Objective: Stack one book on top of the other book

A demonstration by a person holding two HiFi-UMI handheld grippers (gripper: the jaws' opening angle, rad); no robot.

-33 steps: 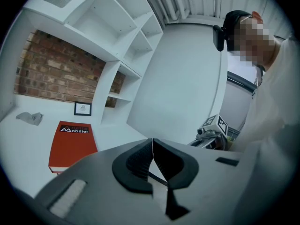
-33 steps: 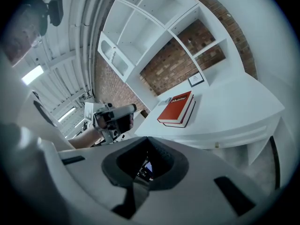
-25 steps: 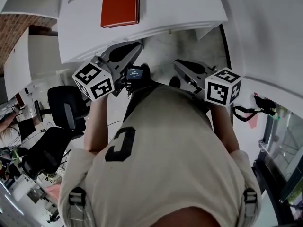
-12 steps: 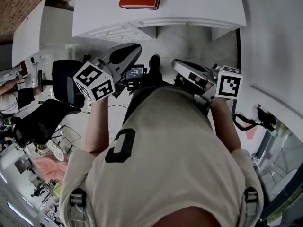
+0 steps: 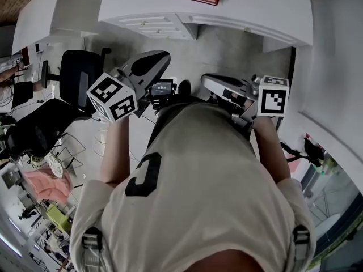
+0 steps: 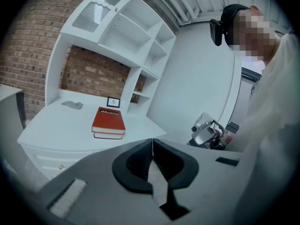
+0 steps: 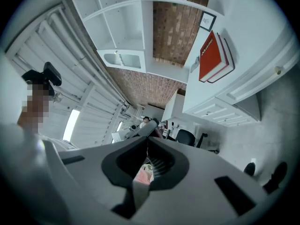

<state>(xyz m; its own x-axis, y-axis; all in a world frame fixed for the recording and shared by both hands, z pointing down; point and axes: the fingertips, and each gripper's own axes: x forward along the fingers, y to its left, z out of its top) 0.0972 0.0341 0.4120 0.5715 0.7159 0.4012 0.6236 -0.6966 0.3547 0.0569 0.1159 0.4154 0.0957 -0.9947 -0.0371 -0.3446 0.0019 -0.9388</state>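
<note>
**Books stacked, tools withdrawn.** Two red books (image 6: pixel 108 121) are seen lying one upon the other near the middle of the white worktop (image 6: pixel 56 125). The titled cover is uppermost and the edges are roughly squared, so the stacking is judged to be done.

The left gripper (image 5: pixel 163 55) and the right gripper (image 5: pixel 207 79) are held close against the person (image 5: pixel 193 180), well back from the worktop and above the floor (image 5: pixel 227 50). The jaws of both are pressed together at the tips and nothing is pinched. Only background is seen through the slot behind the tips. The pose is read as a stand-off, with the tools held clear of the worktop so that the books are not knocked.

In the head view only part of the books is caught, at the frame's upper edge, and it cannot be told there that two volumes are present. What is shown instead are the drawers (image 5: pixel 153 24) under the worktop's front and a black chair (image 5: pixel 79 75) off the worktop's left end.

In the left gripper view the books are shown from the front, and both volumes can be told apart. A small frame (image 6: pixel 113 101) and a grey object (image 6: pixel 72 105) are seen at the worktop's back, with shelves (image 6: pixel 136 36) above it. In the right gripper view, which is rolled on its side, the same two books are confirmed from a lower angle.
</note>
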